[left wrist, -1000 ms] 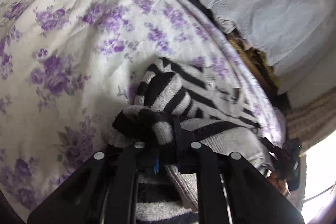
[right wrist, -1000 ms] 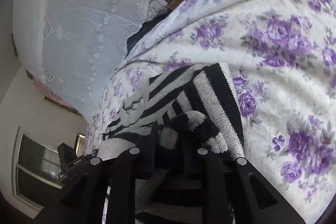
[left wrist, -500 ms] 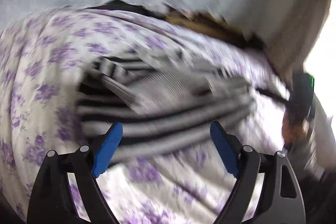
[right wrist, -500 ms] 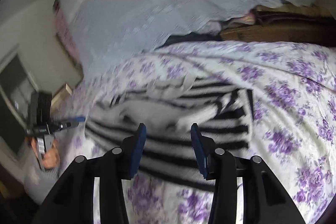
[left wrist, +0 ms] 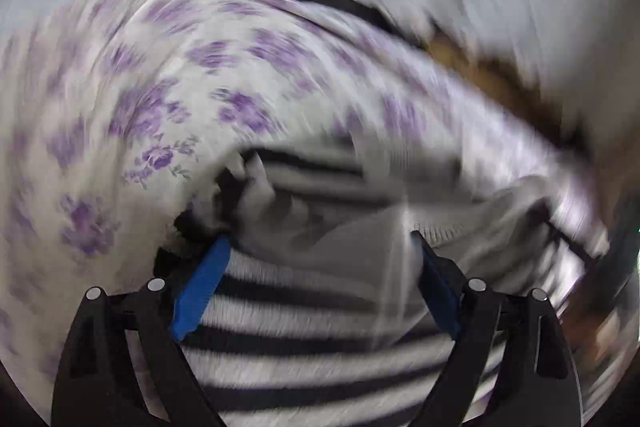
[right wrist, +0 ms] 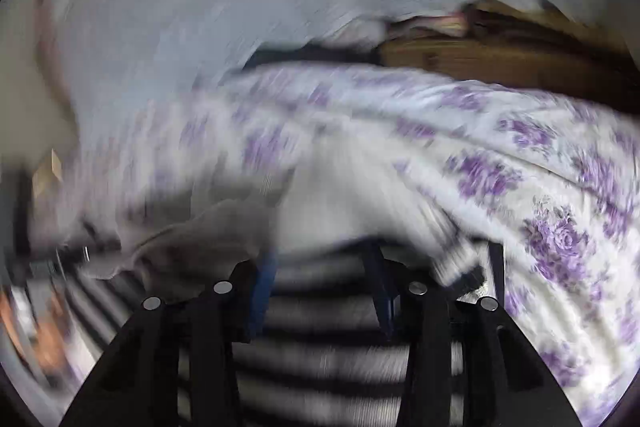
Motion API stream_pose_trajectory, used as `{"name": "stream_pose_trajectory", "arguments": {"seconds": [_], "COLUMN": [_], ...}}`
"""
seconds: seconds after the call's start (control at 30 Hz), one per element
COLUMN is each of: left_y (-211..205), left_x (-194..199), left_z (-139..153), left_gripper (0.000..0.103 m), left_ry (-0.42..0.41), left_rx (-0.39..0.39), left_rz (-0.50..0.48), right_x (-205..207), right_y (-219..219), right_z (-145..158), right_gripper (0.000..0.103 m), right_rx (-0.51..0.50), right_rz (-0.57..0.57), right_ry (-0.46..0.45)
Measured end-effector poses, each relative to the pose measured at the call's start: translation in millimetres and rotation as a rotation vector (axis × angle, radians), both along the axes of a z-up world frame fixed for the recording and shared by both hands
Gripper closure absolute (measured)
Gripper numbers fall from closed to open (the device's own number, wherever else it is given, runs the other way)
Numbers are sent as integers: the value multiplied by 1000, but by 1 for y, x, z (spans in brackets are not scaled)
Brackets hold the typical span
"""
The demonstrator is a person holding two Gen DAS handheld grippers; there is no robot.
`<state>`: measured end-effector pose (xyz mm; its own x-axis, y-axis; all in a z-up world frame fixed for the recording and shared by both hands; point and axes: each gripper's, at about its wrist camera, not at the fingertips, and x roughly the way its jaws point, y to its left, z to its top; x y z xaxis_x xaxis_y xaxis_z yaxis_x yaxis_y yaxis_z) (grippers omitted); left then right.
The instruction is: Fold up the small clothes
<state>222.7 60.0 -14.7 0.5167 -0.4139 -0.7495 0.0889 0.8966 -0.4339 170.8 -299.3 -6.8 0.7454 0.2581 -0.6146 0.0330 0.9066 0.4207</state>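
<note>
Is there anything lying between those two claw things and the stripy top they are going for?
Nothing visible. The left gripper and the right gripper both hang open right over the striped sweater on the floral bedspread, though both views are blurred.

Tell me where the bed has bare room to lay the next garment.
Bare floral sheet lies right of the striped sweater, and more lies on its left. Between the grippers it is crowded.

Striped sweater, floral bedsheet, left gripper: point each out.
striped sweater (left wrist: 320,331), left wrist view, black-and-white striped panel between the fingers.
floral bedsheet (right wrist: 560,239), right wrist view, purple flower at right.
left gripper (left wrist: 318,247), left wrist view, midway between the blue-padded fingertips.
</note>
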Motion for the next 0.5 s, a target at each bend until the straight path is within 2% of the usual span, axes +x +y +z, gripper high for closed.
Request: {"name": "stream_pose_trajectory", "arguments": {"seconds": [0.03,0.07,0.1,0.17,0.23,0.3,0.37,0.4,0.47,0.5], "left_y": [11,18,23,21,4,-18,-30,-33,-35,-45], "left_x": [2,1,-3,-14,-22,-25,-11,2,23,21], "left_z": [-2,-4,-6,-3,5,13,7,-7,-33,-35], "left_gripper": [17,17,17,17,17,16,10,9,9,8], "left_ry": [9,12,11,-24,-76,-132,-111,-56,8,-55], "left_rx": [-97,-158,-185,-180,-103,31,147,215,278,366], "left_rz": [33,34,21,-39,-103,-104,-66,-27,0,-1], "right_x": [-5,-14,-19,-25,-25,-21,-14,-5,10,17], "right_y": [-6,-9,-7,-2,5,18,34,41,42,38], "right_z": [-1,-4,-5,-4,-3,-5,-9,-18,-39,-48], "right_gripper": [56,56,56,56,56,56,53,43,40,40], "right_rx": [61,97,76,22,14,9,-80,-149,-191,-166], "right_rz": [-18,-13,-4,10,39,78,106,108,98,98], "right_ry": [-20,-44,-51,-61,-63,-50,-33,0,75,97]}}
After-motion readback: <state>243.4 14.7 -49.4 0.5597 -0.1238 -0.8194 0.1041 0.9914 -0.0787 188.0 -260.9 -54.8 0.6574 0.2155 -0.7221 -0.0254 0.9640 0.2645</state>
